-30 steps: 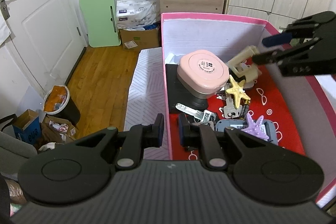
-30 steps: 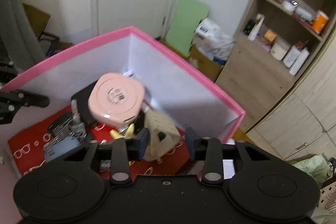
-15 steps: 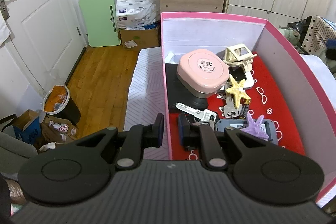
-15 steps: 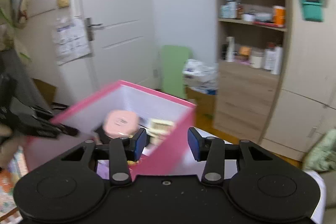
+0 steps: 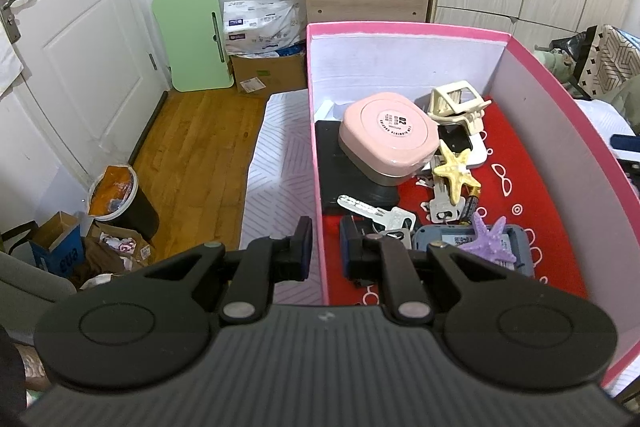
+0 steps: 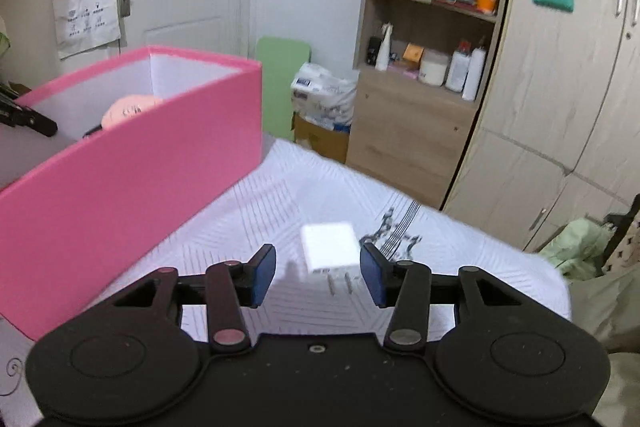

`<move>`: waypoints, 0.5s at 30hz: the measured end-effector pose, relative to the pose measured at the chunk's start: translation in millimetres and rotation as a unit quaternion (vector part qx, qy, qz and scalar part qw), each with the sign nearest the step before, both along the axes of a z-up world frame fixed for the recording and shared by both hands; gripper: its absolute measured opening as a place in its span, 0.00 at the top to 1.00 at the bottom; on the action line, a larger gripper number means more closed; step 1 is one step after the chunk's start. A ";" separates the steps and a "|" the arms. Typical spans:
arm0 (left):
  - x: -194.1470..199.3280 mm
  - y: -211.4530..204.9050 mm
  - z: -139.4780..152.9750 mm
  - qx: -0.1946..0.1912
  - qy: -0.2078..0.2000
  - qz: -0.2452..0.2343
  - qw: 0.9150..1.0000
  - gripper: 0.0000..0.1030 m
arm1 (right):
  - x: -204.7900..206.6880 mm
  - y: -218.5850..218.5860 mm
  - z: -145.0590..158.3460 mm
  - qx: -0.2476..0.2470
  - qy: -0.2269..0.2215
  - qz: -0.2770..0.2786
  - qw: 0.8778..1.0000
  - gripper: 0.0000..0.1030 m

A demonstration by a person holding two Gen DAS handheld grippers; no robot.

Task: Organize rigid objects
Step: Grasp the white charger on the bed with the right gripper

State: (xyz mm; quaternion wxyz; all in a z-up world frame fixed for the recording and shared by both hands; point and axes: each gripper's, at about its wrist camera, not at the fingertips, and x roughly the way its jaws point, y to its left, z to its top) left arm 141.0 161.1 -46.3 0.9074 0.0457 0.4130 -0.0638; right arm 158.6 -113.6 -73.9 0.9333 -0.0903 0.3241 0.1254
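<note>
A pink box (image 5: 404,29) stands on the white bedcover and holds a pink square case (image 5: 387,136), a cream clip (image 5: 456,101), a yellow starfish (image 5: 456,173), a purple starfish (image 5: 489,239), keys (image 5: 372,209) and a black slab (image 5: 340,163). My left gripper (image 5: 324,251) straddles the box's left wall, one finger on each side, shut on it. My right gripper (image 6: 318,273) is open and empty, low over the bedcover outside the box (image 6: 132,163), with a white plug charger (image 6: 330,246) lying between its fingers.
A wooden shelf unit (image 6: 432,39) and wardrobe doors (image 6: 560,87) stand behind the bed. A green board (image 5: 192,37), cardboard boxes and a bin (image 5: 120,199) sit on the wood floor to the left. Clothes lie at the bed's right edge (image 6: 584,247).
My right gripper released the cream clip in the box, swung out over the box wall and came down over the white charger on the bedcover. The left gripper has not moved.
</note>
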 end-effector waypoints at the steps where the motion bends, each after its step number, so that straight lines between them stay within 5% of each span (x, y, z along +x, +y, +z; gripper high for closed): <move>1: 0.3 0.2 -0.2 0.000 0.000 0.000 1.000 0.88 | 1.9 -2.0 -4.0 0.003 0.003 -0.001 1.000 0.49; 11: 0.7 -0.3 -0.8 0.002 0.001 0.001 1.000 0.88 | 35.8 -13.7 -35.3 0.012 0.014 -0.011 1.000 0.40; 15: 0.8 -0.3 -0.7 0.001 0.001 0.001 1.000 0.88 | 35.6 -16.8 -36.7 0.047 0.021 -0.017 0.999 0.51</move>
